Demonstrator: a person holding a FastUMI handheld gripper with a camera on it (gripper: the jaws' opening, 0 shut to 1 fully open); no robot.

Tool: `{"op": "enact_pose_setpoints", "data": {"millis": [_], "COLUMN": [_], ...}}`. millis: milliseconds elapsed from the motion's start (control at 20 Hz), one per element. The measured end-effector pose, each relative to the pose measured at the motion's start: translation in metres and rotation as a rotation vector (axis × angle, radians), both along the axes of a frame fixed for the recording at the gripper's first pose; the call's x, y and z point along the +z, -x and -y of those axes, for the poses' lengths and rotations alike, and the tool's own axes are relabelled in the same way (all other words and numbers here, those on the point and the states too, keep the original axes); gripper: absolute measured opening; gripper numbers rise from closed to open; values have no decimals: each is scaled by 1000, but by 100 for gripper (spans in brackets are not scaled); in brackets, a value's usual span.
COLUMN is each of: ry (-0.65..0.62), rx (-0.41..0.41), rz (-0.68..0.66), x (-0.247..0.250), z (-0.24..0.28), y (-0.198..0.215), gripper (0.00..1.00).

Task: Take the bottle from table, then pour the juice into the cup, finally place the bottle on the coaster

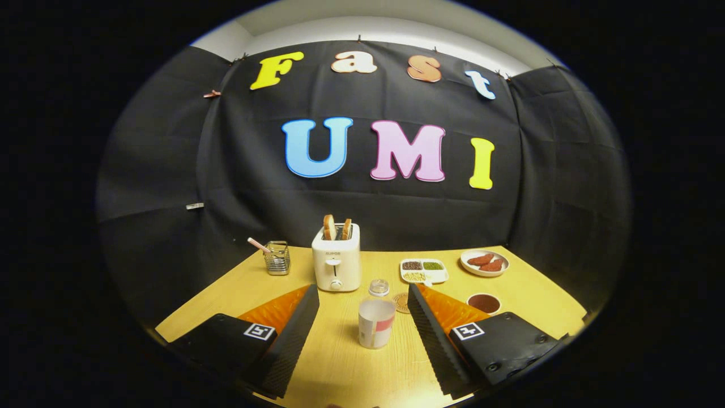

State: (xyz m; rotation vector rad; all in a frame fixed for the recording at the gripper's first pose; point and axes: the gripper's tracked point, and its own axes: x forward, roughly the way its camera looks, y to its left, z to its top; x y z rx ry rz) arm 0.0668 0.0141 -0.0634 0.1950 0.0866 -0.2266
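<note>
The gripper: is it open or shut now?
Open. The gripper has its fingers spread wide, touching nothing; the cup stands upright between them on the table.

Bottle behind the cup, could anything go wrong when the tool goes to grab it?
Maybe two things. The cup stands between the open tool's fingers, right in front of the small bottle, so reaching straight ahead could knock the cup over. The toaster sits close beside the bottle, so a wide finger might bump it. The coaster is partly hidden by one finger, making placement harder to judge.
</note>
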Motion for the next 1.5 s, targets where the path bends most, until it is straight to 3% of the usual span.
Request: {"op": "enact_pose_setpoints", "data": {"millis": [200, 500, 800, 1150, 1500], "ry": [-93, -90, 20, 100, 179], "rx": [-112, -166, -132, -147, -131], "rz": [-12, -24, -90, -156, -174], "x": [-25, -45, -80, -121, -138], "z": [-2, 10, 5, 22, 24], "y": [-16, -47, -75, -108, -120], "gripper": [97, 99, 99, 97, 97]}}
